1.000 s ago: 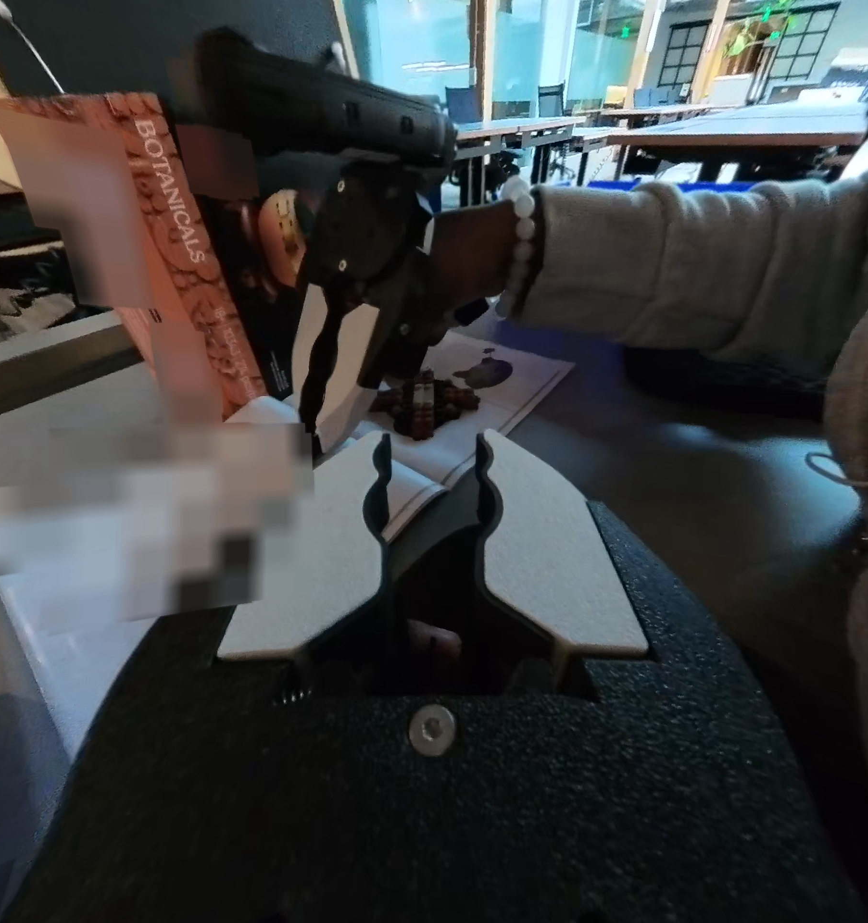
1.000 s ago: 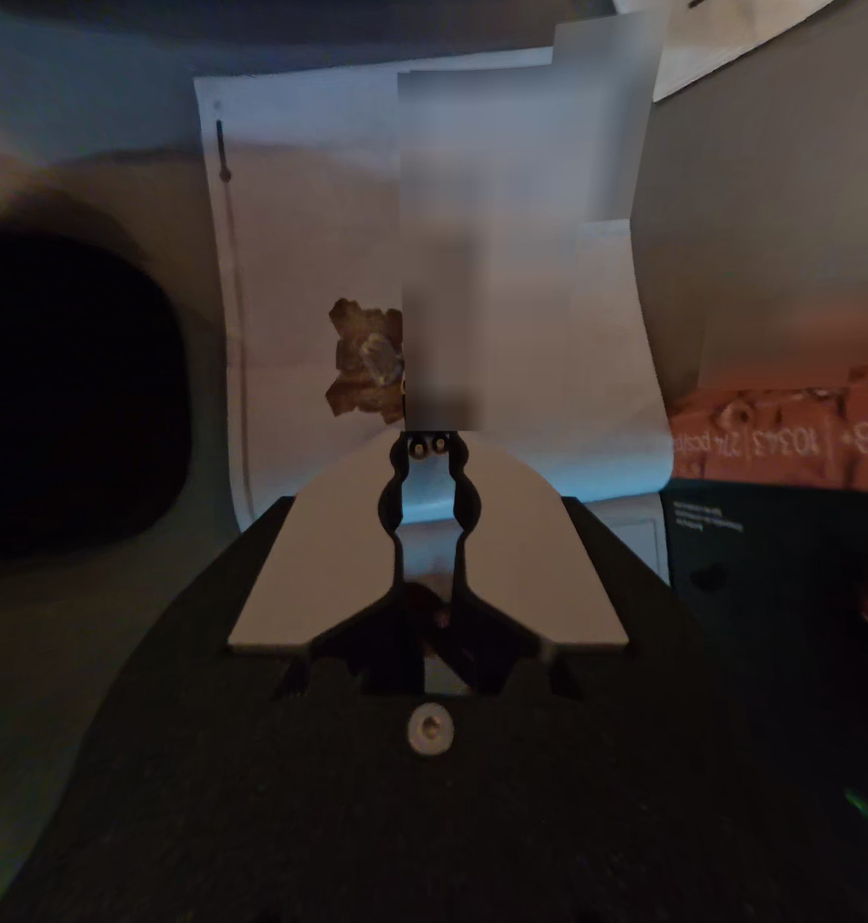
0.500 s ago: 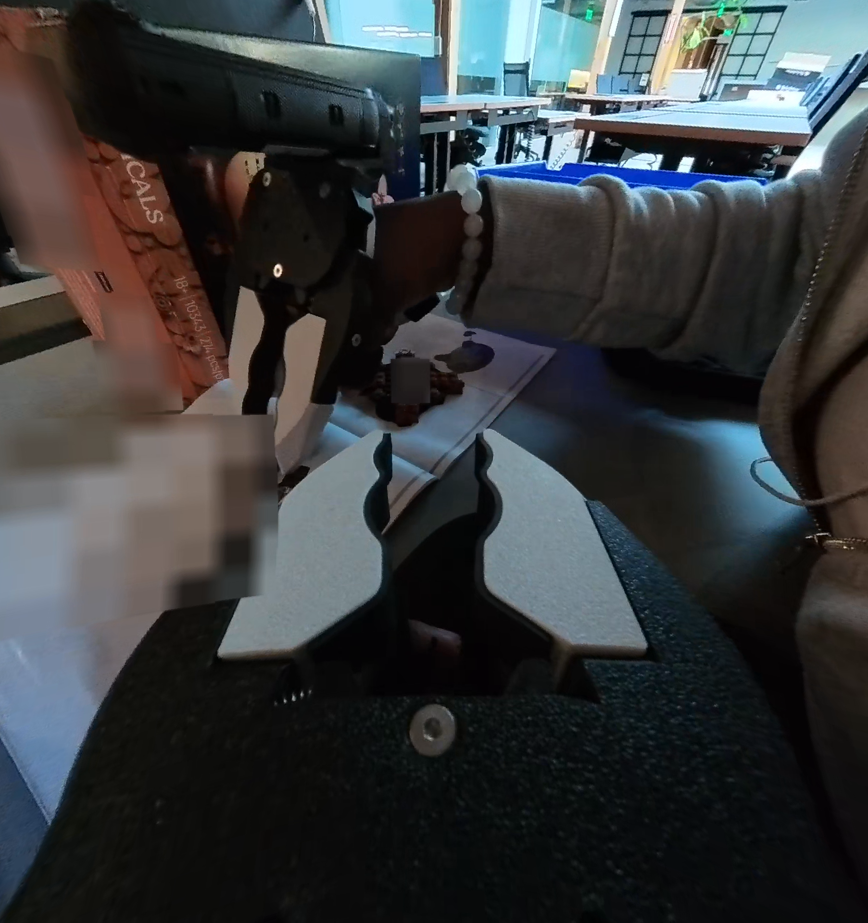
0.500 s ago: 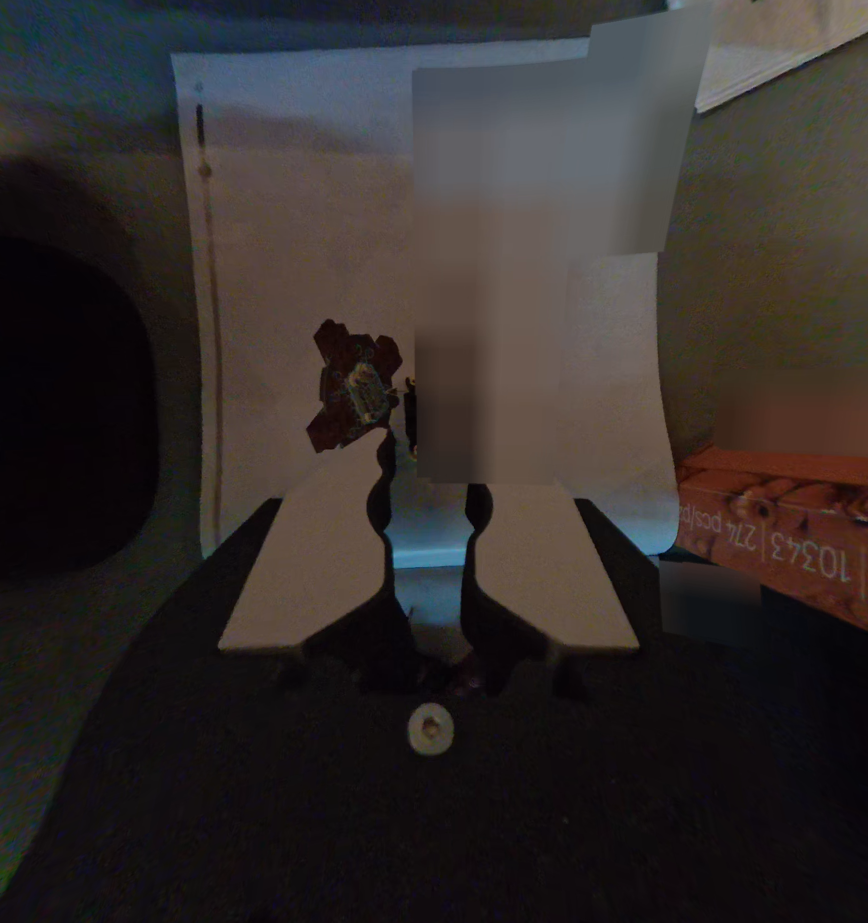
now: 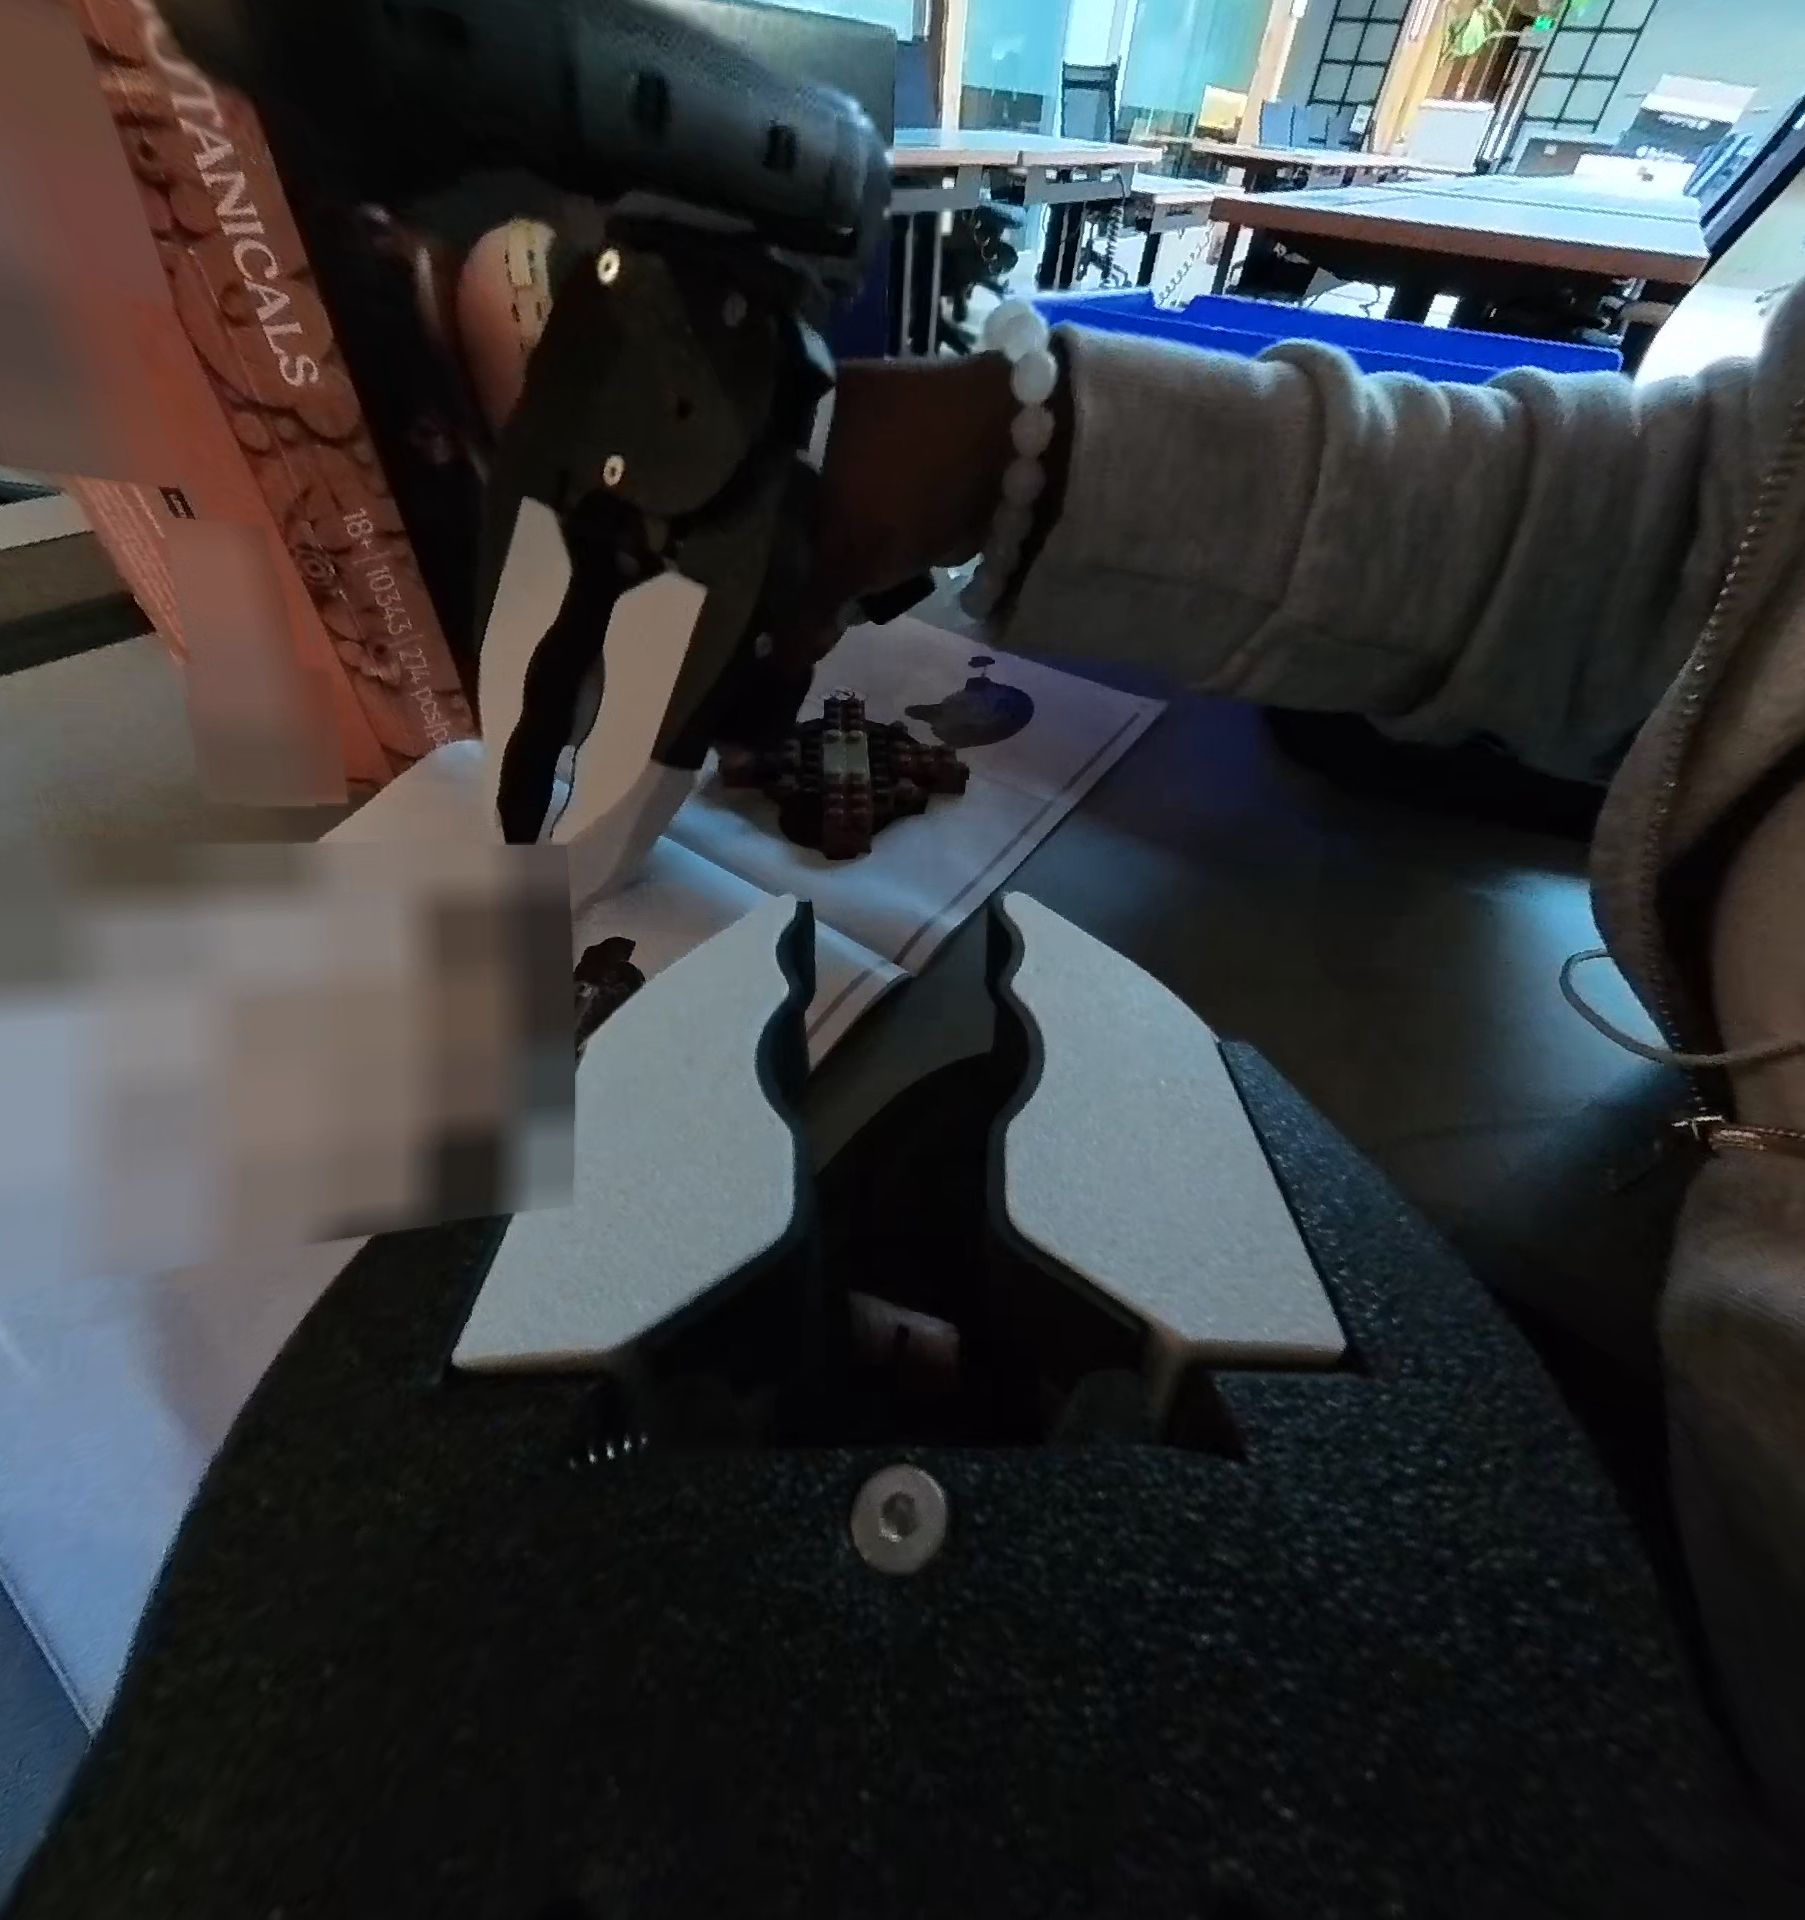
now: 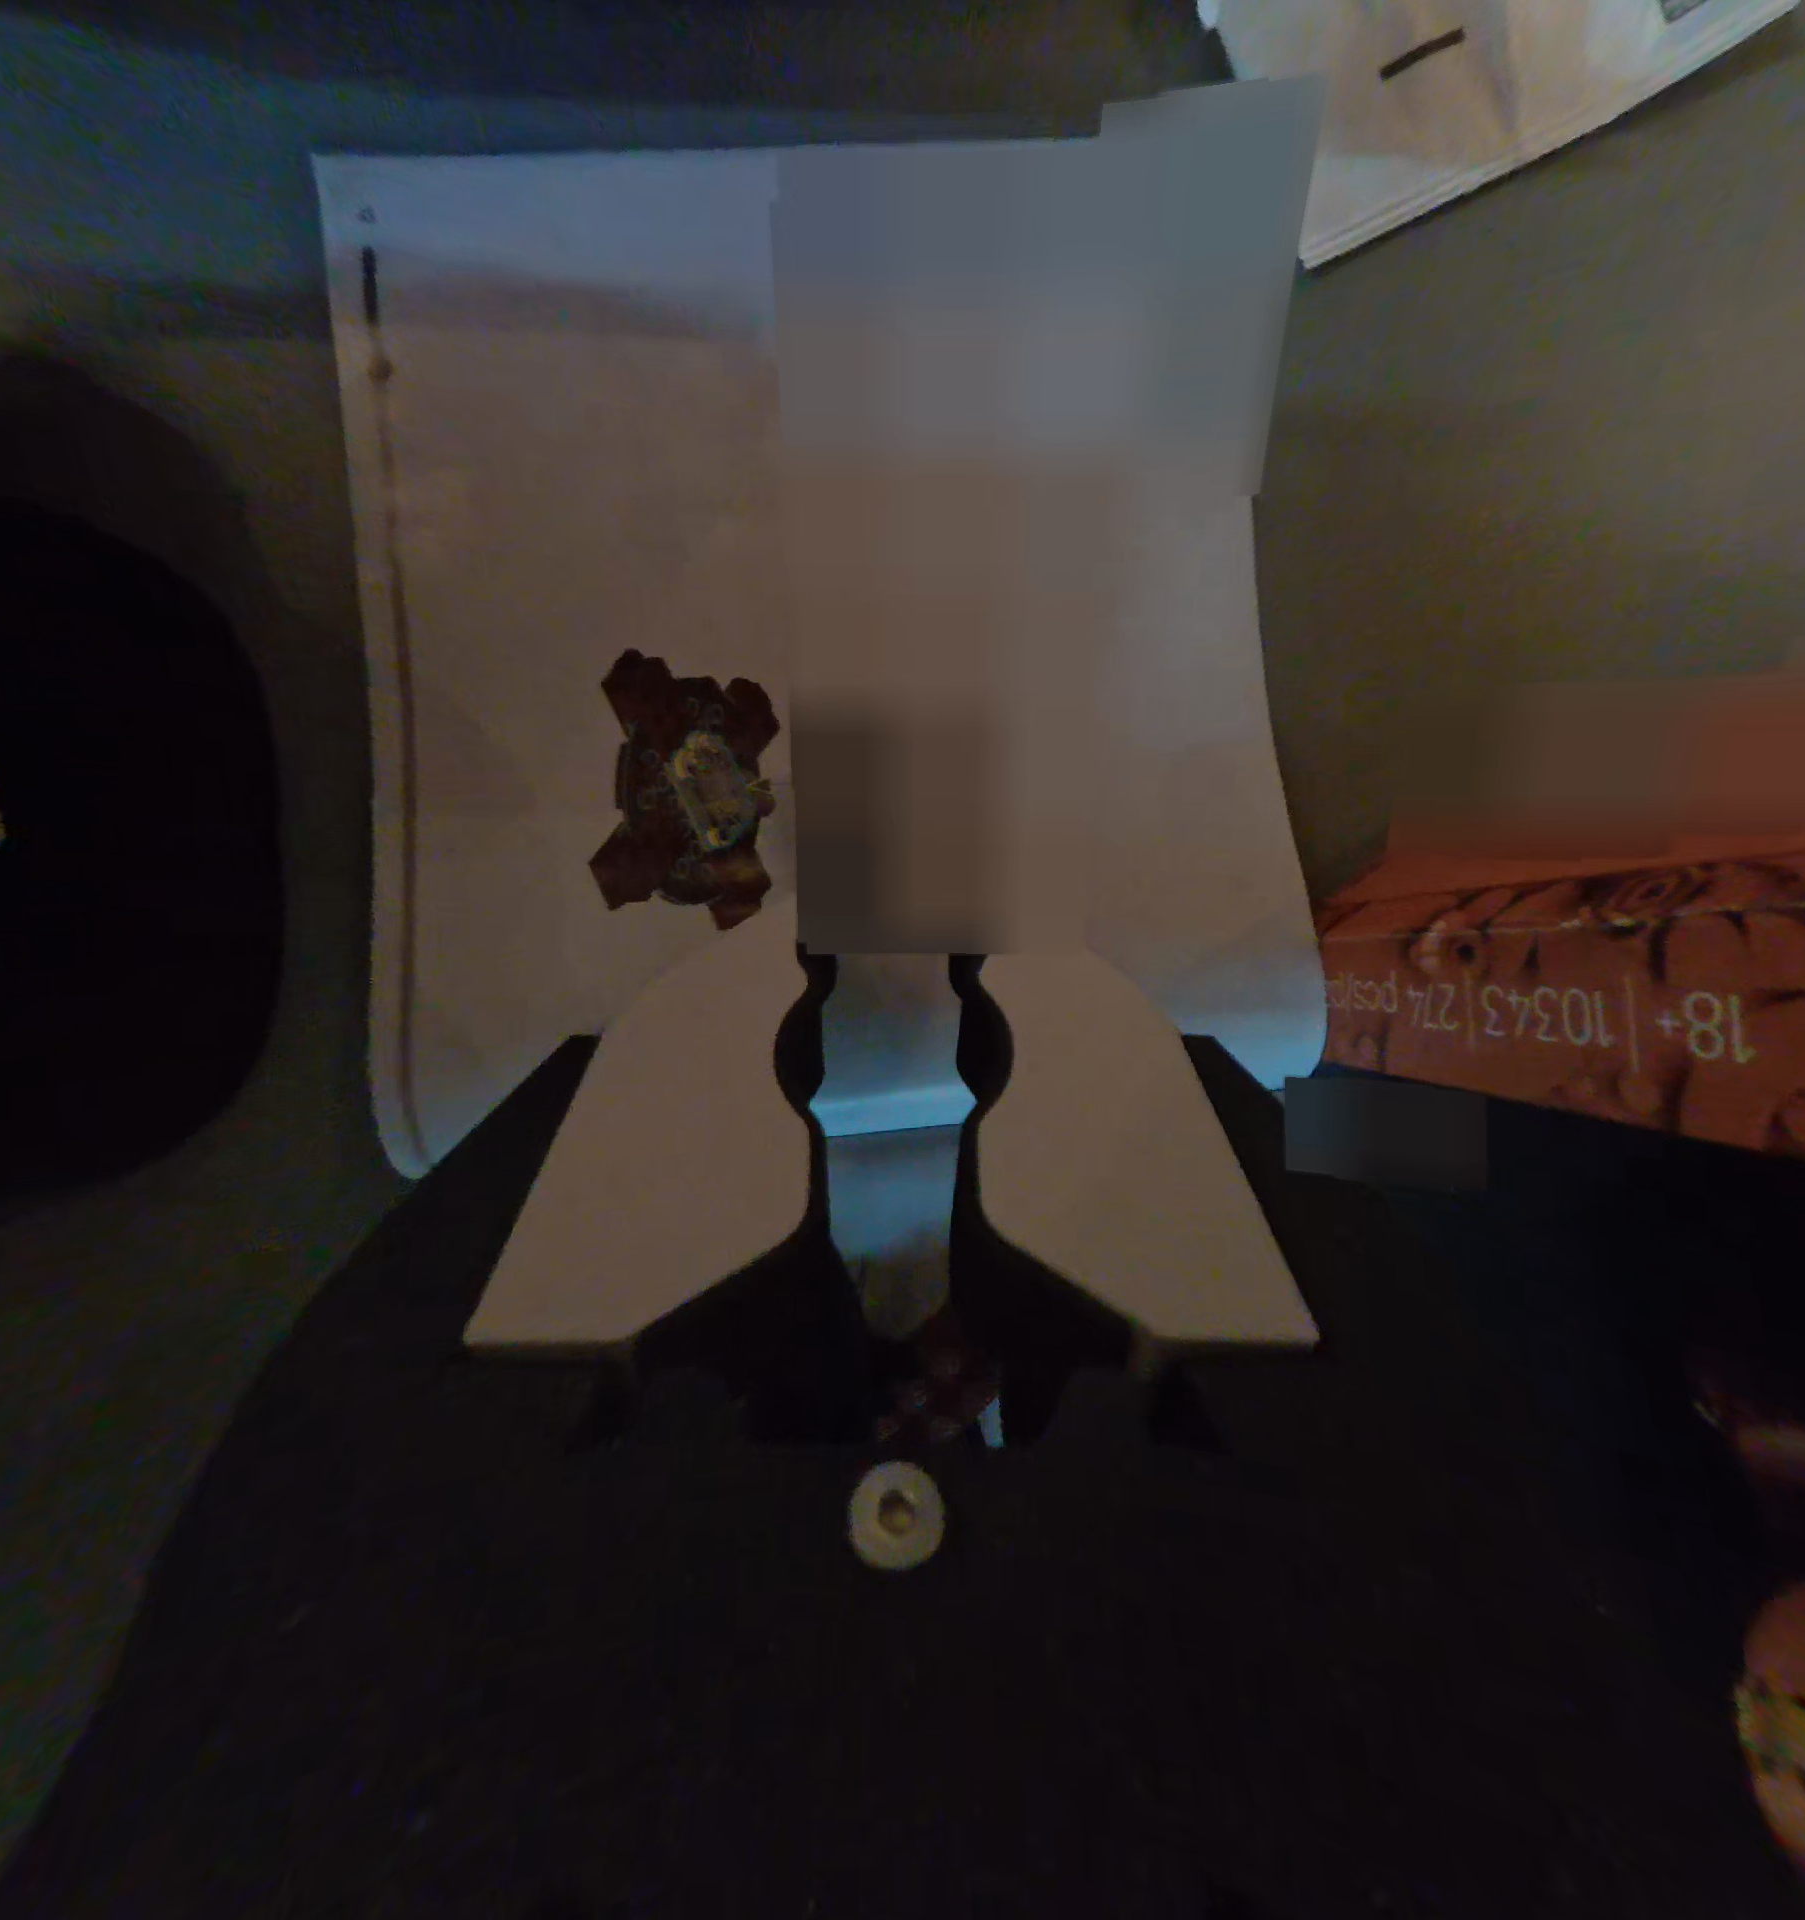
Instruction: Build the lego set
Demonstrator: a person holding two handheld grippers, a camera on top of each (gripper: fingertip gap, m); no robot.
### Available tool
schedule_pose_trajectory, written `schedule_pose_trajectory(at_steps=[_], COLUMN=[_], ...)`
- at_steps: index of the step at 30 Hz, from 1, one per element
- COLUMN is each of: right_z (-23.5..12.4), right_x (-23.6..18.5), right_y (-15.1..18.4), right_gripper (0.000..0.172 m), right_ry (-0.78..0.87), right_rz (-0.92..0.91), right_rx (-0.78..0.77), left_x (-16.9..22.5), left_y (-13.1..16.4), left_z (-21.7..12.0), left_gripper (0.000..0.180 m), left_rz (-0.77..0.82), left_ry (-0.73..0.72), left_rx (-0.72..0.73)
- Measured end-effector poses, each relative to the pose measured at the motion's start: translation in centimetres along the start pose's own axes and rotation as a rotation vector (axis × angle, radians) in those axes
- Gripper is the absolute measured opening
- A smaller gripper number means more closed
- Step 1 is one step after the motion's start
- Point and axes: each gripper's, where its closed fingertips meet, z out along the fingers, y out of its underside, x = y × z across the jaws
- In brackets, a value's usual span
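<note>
The left gripper (image 5: 898, 914) has its fingers spread with nothing between them. It hovers low over the near corner of an open instruction booklet (image 5: 1043, 790) on the dark grey table (image 5: 1293, 935), and only page edge and tabletop show through the gap. Just to the left of its fingertips, a small dark clump of bricks (image 5: 607, 966) lies on the page, half behind a blurred patch.

The right gripper (image 6: 882, 971) points down at the same booklet (image 6: 524, 520). Its fingers stand apart, and bare page shows between them. Their very tips are covered by a blurred patch in its own view. From the left wrist view, its fingers (image 5: 534, 769) come down on the booklet near the fold, apart from each other and with nothing seen between them.

The dark brown brick model (image 6: 685, 790), with a pale piece on top, sits on the page just left of the right gripper's tips, near but not touching. In the left wrist view the brick model (image 5: 846, 769) lies beyond the left gripper, toward the booklet's far edge.

An orange-red box (image 5: 285, 468) stands upright behind the booklet. A grey sleeve (image 5: 1345, 499) and a white bead bracelet (image 5: 1023, 457) reach in from the right.
</note>
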Motion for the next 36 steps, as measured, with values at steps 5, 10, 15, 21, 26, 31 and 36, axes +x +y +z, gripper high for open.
schedule_pose_trajectory(at_steps=[5,10,15,21,26,31,36], right_z=[-4.6,-16.7,-18.8,-20.4,-19.1,-17.1,-15.7], right_x=[0.6,-1.4,-3.1,-2.0,-1.3,-1.1,-1.1], right_y=[-3.9,-7.8,-3.4,1.8,3.3,3.7,3.9], right_gripper=[0.027,0.059,0.041,0.002,0.012,0.057,0.076], right_ry=[0.121,0.426,0.581,0.648,0.627,0.594,0.541], right_rz=[0.105,0.018,-0.036,0.080,0.108,0.128,0.122], right_rx=[0.307,1.084,1.109,1.037,1.054,1.072,1.041], left_x=[-0.2,-0.2,-0.1,-0.3,-1.6,-1.3,-1.7], left_y=[0.0,-0.3,-0.6,-4.4,-7.1,-7.6,-7.4], left_z=[0.0,-0.3,-0.5,-2.4,-2.2,-0.7,-1.2], left_gripper=[0.031,0.033,0.037,0.032,0.066,0.058,0.034], left_rz=[-0.013,0.003,-0.001,-0.032,0.147,0.258,0.268], left_ry=[-0.006,-0.017,-0.007,-0.001,-0.182,-0.227,-0.244], left_rx=[-0.002,0.031,0.056,0.262,0.415,0.522,0.536])
